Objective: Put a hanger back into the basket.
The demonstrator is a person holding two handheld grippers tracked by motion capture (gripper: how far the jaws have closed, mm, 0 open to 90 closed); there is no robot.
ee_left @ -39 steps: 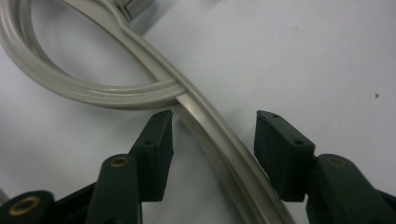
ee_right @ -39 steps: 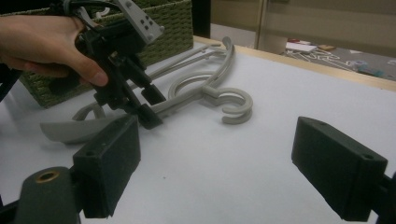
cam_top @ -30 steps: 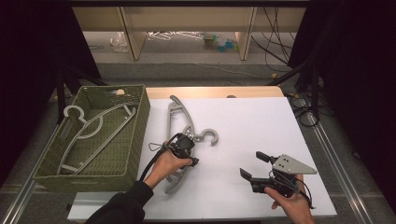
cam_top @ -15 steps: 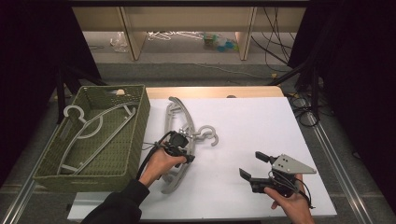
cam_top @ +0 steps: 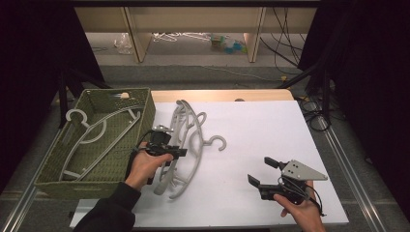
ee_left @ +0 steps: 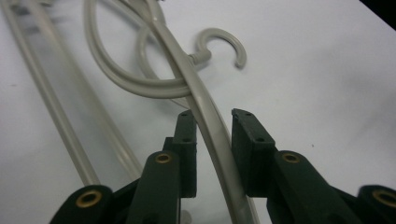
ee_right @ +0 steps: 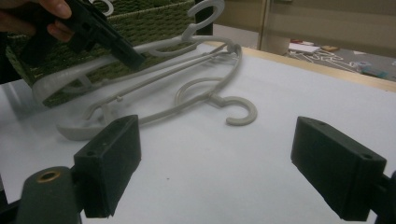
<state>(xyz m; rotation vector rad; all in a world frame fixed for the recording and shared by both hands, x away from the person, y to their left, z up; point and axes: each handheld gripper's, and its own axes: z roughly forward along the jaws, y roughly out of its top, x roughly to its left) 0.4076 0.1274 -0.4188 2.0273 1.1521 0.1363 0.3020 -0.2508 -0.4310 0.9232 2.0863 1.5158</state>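
Observation:
Two grey plastic hangers lie crossed on the white table (cam_top: 270,121). My left gripper (cam_top: 180,152) (ee_left: 214,126) has one hanger's arm (ee_left: 204,109) between its jaws; the jaws have just been closing and now press on it. From the right gripper view that hanger (ee_right: 159,45) hangs raised off the table from the left gripper (ee_right: 116,46). The second hanger's hook (cam_top: 220,142) (ee_right: 243,112) rests on the table. My right gripper (cam_top: 259,170) (ee_right: 215,158) stands open near the front right with nothing between its jaws.
A green woven basket (cam_top: 82,186) stands at the table's left edge with another grey hanger (cam_top: 89,133) inside. Shelves and a cluttered floor lie beyond the far edge. Black cables run down the right side.
My left gripper has moved left toward the basket and risen a little, its jaws closing on the hanger arm. The hangers shifted with it. The right gripper stayed put.

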